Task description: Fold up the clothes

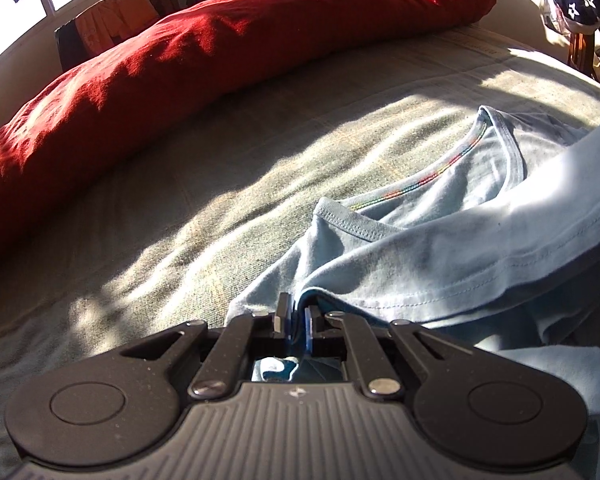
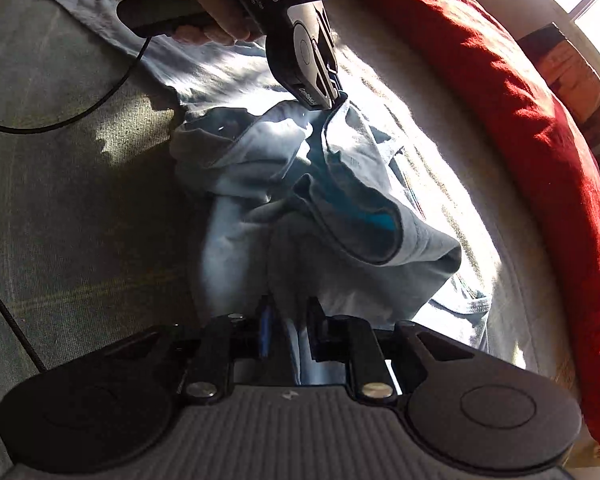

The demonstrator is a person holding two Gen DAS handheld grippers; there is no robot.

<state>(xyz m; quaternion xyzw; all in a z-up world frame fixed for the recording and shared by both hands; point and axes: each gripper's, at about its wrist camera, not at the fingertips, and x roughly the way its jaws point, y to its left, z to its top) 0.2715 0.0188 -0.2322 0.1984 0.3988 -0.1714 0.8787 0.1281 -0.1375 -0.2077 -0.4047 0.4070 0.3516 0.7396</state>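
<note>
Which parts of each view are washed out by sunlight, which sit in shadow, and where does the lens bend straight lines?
Left wrist view: sun whitens the light blue T-shirt at right and dapples the grey bedcover; the red duvet curves with fisheye distortion. Right wrist view: glare burns out the bedcover beside the shirt, while the cloth near the right gripper lies in deep shadow.

**Shirt between my two grippers on the bed**

The shirt (image 1: 440,240) lies bunched on the bed (image 1: 180,200), its neck opening toward the far side. My left gripper (image 1: 296,316) pinches a fold at the shirt's near edge; my right gripper (image 2: 288,316) is clamped on another fold. Behind the shirt, the duvet (image 1: 220,48) runs along the bed's far edge. A cable (image 2: 80,108) trails across the bed beside the shirt
</note>
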